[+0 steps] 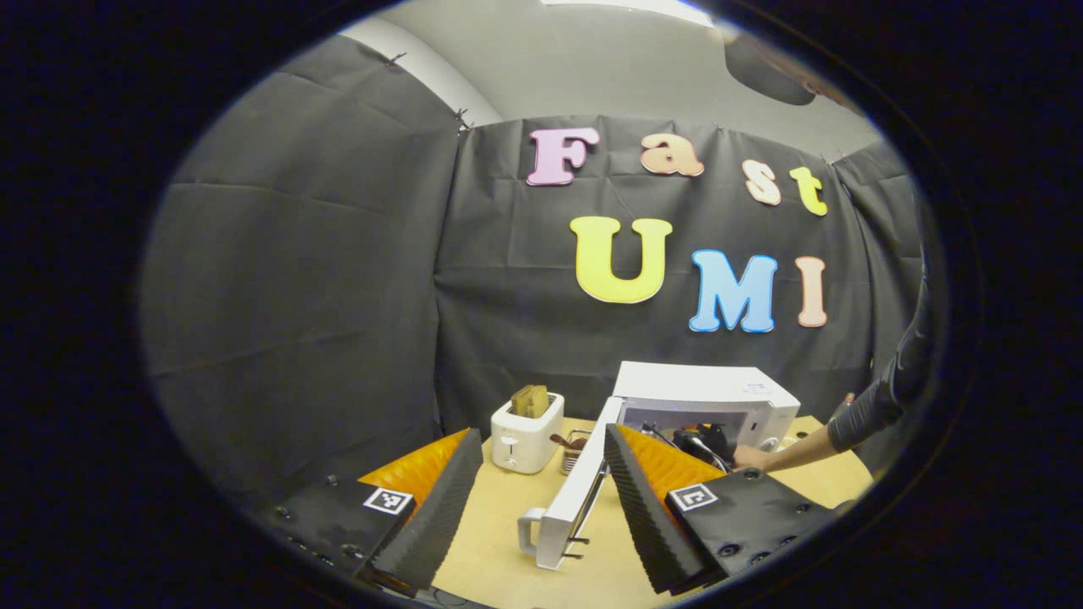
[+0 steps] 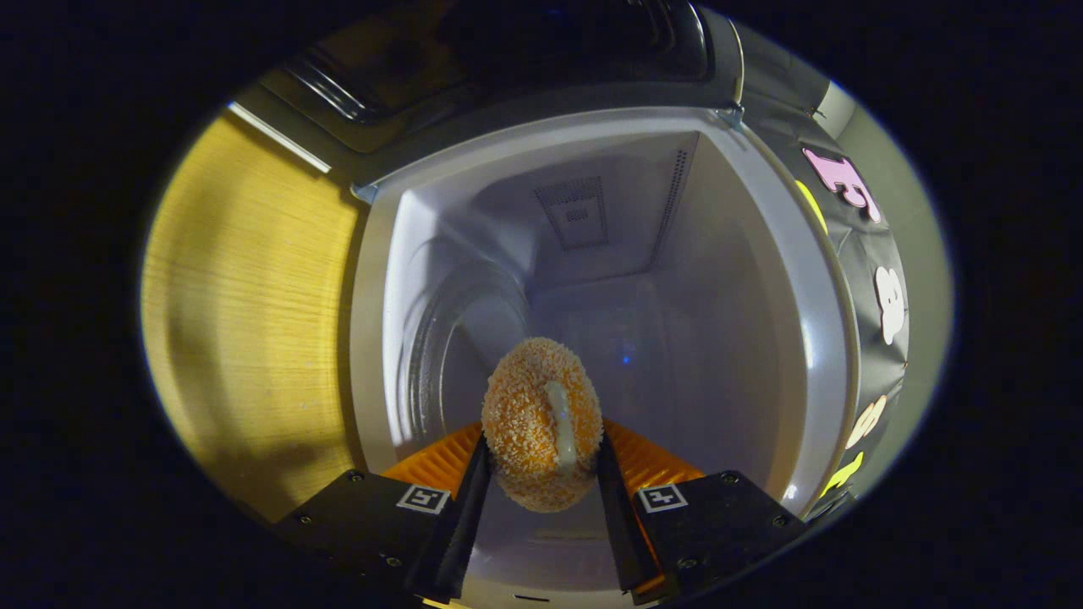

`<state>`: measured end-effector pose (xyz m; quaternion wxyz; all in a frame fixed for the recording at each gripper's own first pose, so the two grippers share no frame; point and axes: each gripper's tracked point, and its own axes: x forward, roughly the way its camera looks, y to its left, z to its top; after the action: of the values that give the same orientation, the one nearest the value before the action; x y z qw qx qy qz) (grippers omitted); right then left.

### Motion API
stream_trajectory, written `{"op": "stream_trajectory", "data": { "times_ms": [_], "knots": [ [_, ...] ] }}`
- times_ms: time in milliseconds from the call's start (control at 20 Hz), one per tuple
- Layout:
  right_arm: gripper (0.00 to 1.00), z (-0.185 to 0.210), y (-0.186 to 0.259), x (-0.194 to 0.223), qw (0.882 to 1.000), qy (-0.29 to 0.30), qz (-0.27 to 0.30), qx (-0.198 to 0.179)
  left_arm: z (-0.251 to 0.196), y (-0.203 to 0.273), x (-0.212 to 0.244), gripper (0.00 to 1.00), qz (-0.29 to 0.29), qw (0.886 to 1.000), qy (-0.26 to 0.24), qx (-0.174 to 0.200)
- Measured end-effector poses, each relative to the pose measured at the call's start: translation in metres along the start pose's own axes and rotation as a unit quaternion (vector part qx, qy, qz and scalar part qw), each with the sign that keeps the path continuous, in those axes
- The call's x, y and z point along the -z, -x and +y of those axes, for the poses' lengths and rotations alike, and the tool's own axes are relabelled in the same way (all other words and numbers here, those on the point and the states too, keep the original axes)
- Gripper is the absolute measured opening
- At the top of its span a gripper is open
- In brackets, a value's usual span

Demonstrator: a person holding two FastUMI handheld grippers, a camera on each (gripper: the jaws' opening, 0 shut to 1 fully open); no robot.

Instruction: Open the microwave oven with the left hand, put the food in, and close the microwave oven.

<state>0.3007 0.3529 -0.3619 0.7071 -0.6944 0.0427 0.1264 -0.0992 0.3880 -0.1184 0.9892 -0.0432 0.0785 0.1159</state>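
Microwave [image 1: 706, 397] door [image 1: 568, 499] stands wide open; right claw [image 2: 541, 474] grips the crumbed food [image 2: 541, 423] inside the cavity for placing, while left claw [image 1: 541, 507] waits spread and empty nearby.

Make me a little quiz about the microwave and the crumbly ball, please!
1. True or false: the microwave door is shut.
2. What does the right hand-held gripper hold? A) a spoon B) a round breaded food ball C) a slice of toast
3. Fill in: on the table, left of the microwave, stands a white ____ with bread in its slot.

Key
1. False: the door hangs wide open.
2. B: both fingers press on the ball, in front of the open microwave cavity.
3. Toaster. The left hand-held gripper is open and holds nothing.
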Motion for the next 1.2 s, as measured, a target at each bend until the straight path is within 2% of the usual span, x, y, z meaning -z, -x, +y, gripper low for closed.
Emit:
{"op": "stream_trajectory", "data": {
  "times_ms": [100, 300, 350, 450, 500, 700, 950, 1150, 1200],
  "knots": [
    [0.66, -0.001, -0.009, -0.005, 1.000, -0.012, -0.006, -0.005, 0.001, -0.001, 0.006, 0.94, 0.010, 1.000, 0.003, 0.000],
    [0.75, -0.011, -0.012, -0.011, 0.999, -0.017, -0.029, 0.002, -0.008, -0.003, 0.007, 0.96, 0.011, 1.000, 0.009, 0.005],
    [0.86, -0.013, -0.011, -0.012, 0.999, -0.019, -0.031, 0.004, -0.011, -0.003, 0.009, 0.96, 0.014, 1.000, 0.007, 0.008],
    [0.93, -0.007, -0.008, -0.010, 0.999, -0.028, -0.032, -0.012, -0.017, -0.005, 0.006, 0.96, 0.014, 1.000, -0.002, 0.012],
    [0.93, -0.005, -0.004, -0.007, 0.999, -0.038, -0.031, -0.019, -0.021, -0.006, 0.005, 0.99, 0.012, 1.000, -0.005, 0.015],
    [0.93, 0.008, 0.029, 0.005, 0.993, -0.095, -0.022, -0.060, -0.031, -0.014, -0.009, 0.98, 0.002, 1.000, -0.005, 0.019],
    [0.94, 0.008, 0.095, 0.011, 0.977, -0.185, -0.044, -0.096, -0.053, -0.030, -0.015, 0.98, -0.007, 0.999, -0.011, 0.041],
    [0.93, -0.029, 0.148, 0.019, 0.947, -0.301, -0.052, -0.099, -0.078, -0.048, -0.019, 0.98, -0.013, 0.998, -0.012, 0.067],
    [0.93, -0.040, 0.158, 0.022, 0.939, -0.325, -0.056, -0.095, -0.084, -0.053, -0.020, 0.94, -0.014, 0.997, -0.012, 0.072]
  ]
}}
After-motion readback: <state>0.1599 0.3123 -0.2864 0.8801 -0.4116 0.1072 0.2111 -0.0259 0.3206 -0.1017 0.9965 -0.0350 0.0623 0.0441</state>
